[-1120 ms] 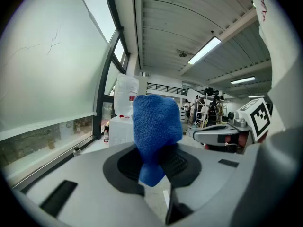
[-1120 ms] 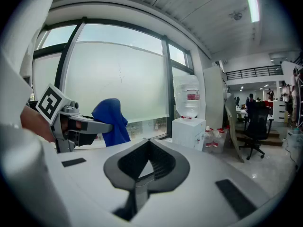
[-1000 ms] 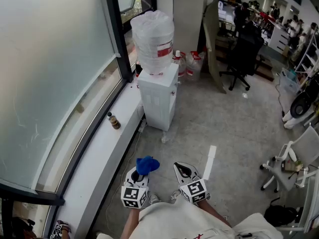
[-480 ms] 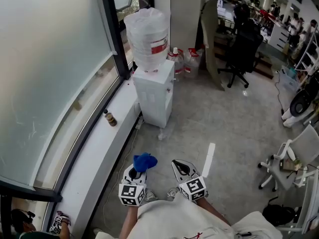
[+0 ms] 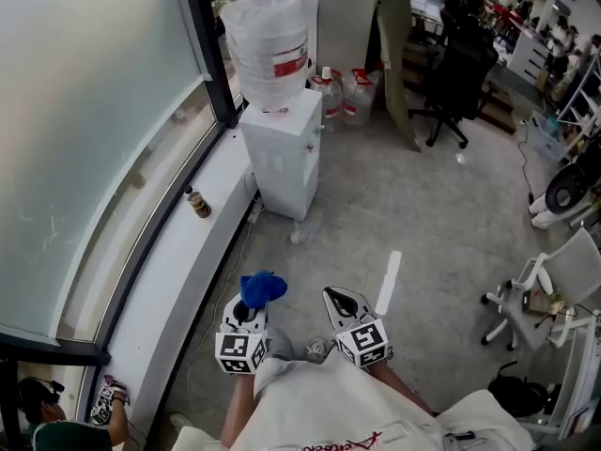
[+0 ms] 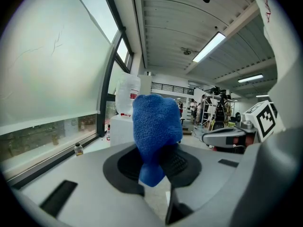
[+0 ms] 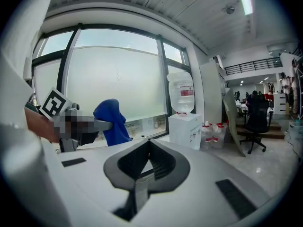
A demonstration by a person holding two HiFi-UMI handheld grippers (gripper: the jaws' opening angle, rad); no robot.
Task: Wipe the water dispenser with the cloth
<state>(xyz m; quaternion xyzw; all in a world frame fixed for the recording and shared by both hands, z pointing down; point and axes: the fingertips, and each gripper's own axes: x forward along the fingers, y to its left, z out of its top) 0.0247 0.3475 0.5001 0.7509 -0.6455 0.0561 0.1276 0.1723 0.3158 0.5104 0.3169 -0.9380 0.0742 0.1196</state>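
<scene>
The white water dispenser (image 5: 282, 153) stands by the window with a plastic-wrapped bottle (image 5: 268, 50) on top; it also shows far off as the dispenser (image 6: 120, 129) and the dispenser (image 7: 185, 129). My left gripper (image 5: 250, 303) is shut on a blue cloth (image 5: 260, 287), which fills the middle of the left gripper view as the cloth (image 6: 155, 126). My right gripper (image 5: 344, 305) is shut and holds nothing; its jaws meet in the right gripper view (image 7: 147, 161). Both grippers are held close to my body, well short of the dispenser.
A white window ledge (image 5: 178, 280) runs along the left with a small brown bottle (image 5: 196, 203) on it. Spare water jugs (image 5: 346, 87) stand behind the dispenser. A black office chair (image 5: 458, 83) and white chairs (image 5: 554, 294) stand to the right. People are far back.
The view has slid forward, so the dispenser sits lower and nearer in the head view. Both grippers keep their pose, the cloth still held in the left one.
</scene>
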